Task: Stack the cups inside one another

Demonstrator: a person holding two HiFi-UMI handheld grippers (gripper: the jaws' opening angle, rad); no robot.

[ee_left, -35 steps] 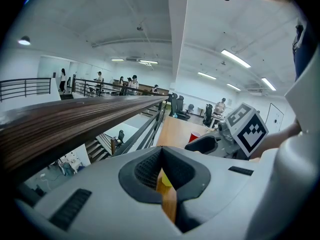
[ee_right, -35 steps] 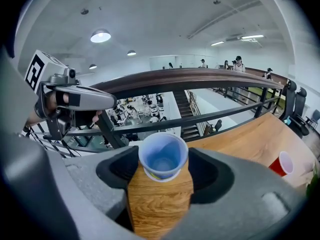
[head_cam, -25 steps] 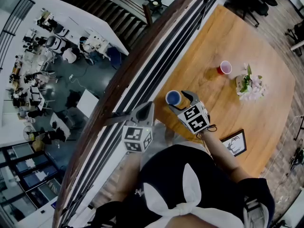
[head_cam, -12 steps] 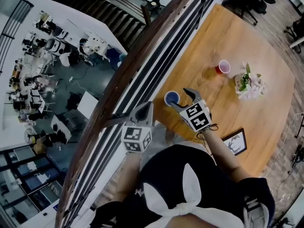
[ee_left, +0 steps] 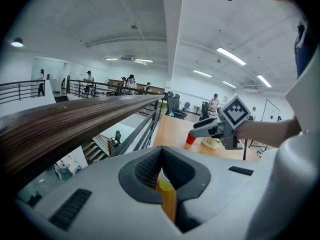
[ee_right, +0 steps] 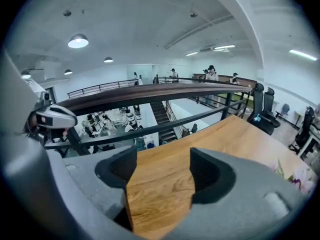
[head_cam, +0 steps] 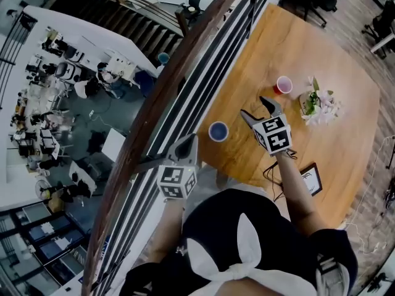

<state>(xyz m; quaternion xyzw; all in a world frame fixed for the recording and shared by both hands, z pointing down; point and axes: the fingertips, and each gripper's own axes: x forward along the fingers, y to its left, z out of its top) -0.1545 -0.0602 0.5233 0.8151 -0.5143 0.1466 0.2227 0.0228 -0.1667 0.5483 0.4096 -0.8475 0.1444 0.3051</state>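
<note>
Left gripper view: left gripper (ee_left: pixel 162 181) jaws together, red cup (ee_left: pixel 190 140) half hidden behind wide-jawed right gripper (ee_left: pixel 197 130).

Three views, one shared surface (head_cam: pixel 296 42)
Head view looks steeply down on it; right gripper view skims close above it; left gripper view faces it from farther back, along the railing (ee_left: pixel 75 119).

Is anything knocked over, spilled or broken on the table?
Nothing stands out. The blue cup and the red cup both stand upright, apart from each other on the wooden table, and no spill shows. The flower pot beside the red cup is upright too.
</note>
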